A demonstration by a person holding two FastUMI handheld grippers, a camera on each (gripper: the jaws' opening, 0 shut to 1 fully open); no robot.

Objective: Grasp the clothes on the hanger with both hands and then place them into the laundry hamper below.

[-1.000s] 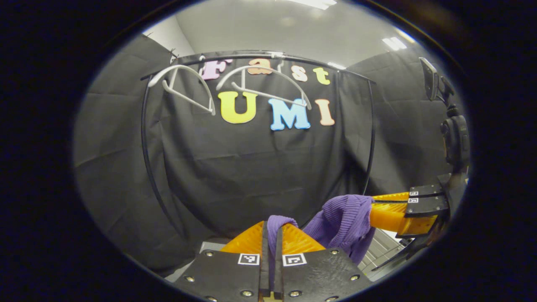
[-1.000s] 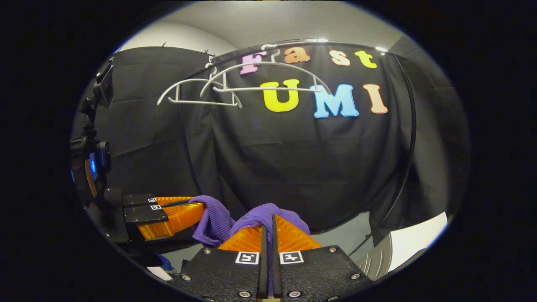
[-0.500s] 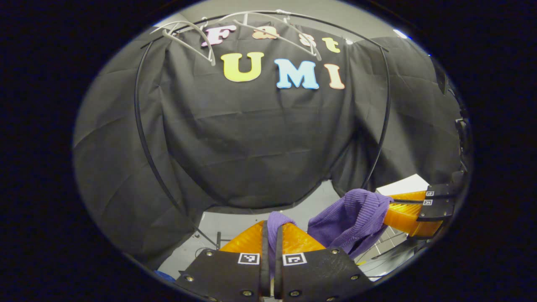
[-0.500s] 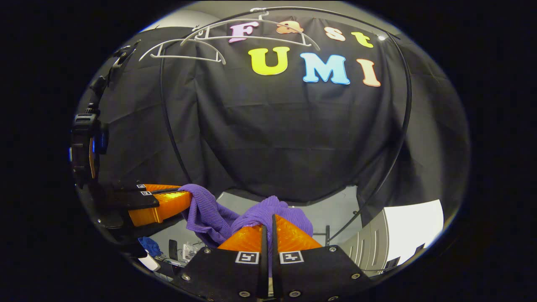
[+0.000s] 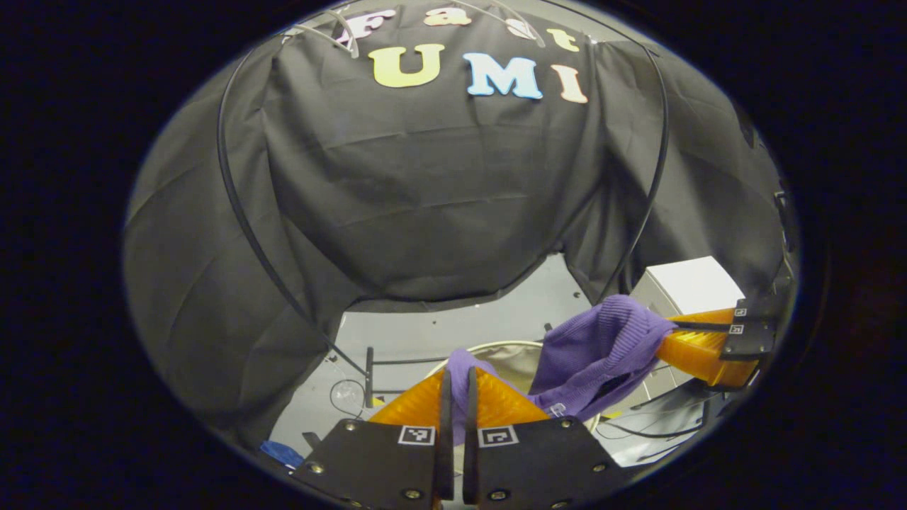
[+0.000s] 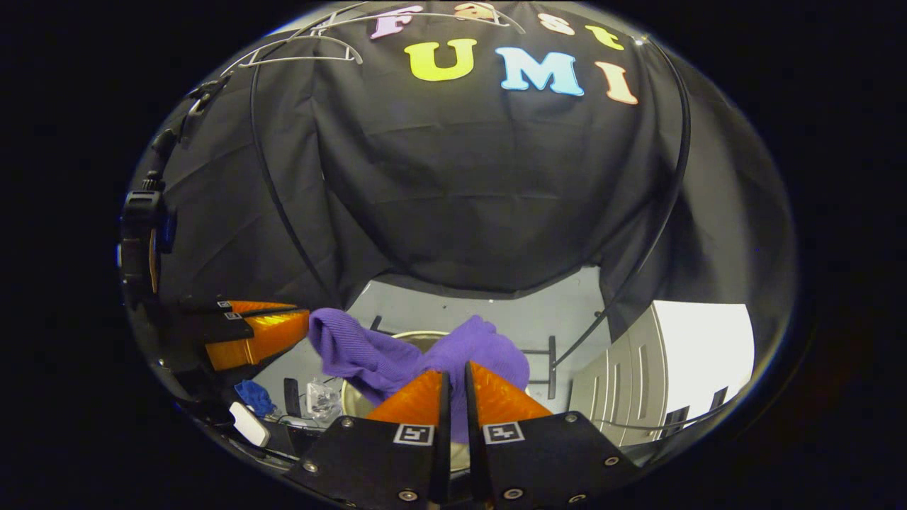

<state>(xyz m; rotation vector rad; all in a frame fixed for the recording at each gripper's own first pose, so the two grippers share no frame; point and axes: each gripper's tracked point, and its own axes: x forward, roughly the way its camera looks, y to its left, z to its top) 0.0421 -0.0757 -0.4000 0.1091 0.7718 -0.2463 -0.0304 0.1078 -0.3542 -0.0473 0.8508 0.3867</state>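
Observation:
A purple knitted garment (image 5: 595,354) hangs in the air, stretched between both grippers. My left gripper (image 5: 457,375) is shut on one end of it, and the cloth bulges out above the fingertips. My right gripper (image 6: 453,372) is shut on the other end of the purple garment (image 6: 397,350). In the left gripper view the right gripper (image 5: 669,340) shows at the right; in the right gripper view the left gripper (image 6: 301,326) shows at the left. The round rim of the laundry hamper (image 5: 496,347) lies on the floor just below the cloth, also as the hamper (image 6: 404,336). Two bare white hangers (image 6: 312,42) hang on the rail high above.
A thin black arched rail frame (image 5: 241,212) stands before the black cloth wall. A white cabinet (image 6: 673,368) stands at the right, seen as the cabinet (image 5: 684,283) in the left gripper view. Small clutter and a blue item (image 6: 255,397) lie on the grey floor beside the hamper.
Both grippers have come down with the purple garment still held. The hangers and wall have slid up in view, and the floor and hamper rim have come into sight below.

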